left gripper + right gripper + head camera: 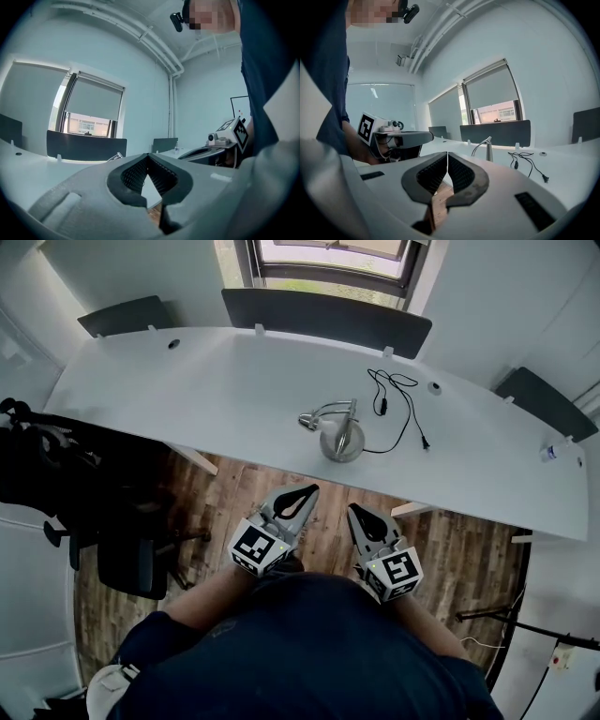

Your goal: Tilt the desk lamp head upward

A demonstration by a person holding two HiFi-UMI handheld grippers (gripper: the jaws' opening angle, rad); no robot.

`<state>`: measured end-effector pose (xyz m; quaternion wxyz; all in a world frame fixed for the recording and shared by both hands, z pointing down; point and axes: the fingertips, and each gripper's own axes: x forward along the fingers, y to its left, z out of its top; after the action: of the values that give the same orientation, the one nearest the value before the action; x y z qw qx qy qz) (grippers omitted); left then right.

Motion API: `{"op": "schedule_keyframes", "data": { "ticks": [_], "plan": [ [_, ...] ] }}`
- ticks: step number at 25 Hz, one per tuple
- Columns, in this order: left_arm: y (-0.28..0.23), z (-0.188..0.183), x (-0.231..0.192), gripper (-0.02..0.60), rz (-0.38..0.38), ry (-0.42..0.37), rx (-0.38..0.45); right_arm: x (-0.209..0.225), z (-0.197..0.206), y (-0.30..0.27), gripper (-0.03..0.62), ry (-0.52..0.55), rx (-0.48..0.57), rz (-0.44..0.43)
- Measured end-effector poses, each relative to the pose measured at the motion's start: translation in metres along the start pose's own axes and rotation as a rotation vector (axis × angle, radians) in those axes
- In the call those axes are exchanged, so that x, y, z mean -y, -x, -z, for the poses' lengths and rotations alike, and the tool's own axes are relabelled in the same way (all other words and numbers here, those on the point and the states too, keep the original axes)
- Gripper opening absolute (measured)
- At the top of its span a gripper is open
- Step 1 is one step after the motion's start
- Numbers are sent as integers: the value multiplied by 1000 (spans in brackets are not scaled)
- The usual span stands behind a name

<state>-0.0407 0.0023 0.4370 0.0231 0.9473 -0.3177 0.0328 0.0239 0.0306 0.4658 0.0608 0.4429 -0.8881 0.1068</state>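
Standing short of the desk, you have not yet begun the task proper: this is the approach step, with nothing touched. Your left gripper (pixel 306 491) is fully closed with nothing between its jaws, and your right gripper (pixel 358 512) is likewise closed and empty. Both are held close to your body, over the floor and short of the near edge of the white desk (pixel 187 390). The desk lamp (pixel 341 439) stands on its round base near that front edge, ahead of the two grippers and well apart from both. Its head (pixel 310 421) sits at the end of the curved neck, out to the left of the base and, as far as I can judge, turned downward. Its black cable (pixel 401 404) lies loose on the desk to the right. In my judgement the next move calls for you to reach forward, open one gripper and close it on the head. Steadying the base with the other appears advisable, since a light lamp may slide or tip as the head is raised.
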Motion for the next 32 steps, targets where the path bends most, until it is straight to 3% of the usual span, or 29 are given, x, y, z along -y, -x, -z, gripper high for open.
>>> {"op": "schedule_keyframes", "data": {
  "ticks": [8,12,17,32],
  "plan": [
    [-30,9,-70,8,67,-28,-19,39,-8,-56,12,-7,-15,153],
    [-45,16,-89,7,78,-27,-40,57,-7,-73,12,-21,-22,190],
    [-66,30,-100,8,58,-26,-83,78,-4,-90,12,-30,-38,170],
    [-130,75,-138,8,-119,-48,-209,148,36,-128,14,-16,-154,60]
  ]
}}
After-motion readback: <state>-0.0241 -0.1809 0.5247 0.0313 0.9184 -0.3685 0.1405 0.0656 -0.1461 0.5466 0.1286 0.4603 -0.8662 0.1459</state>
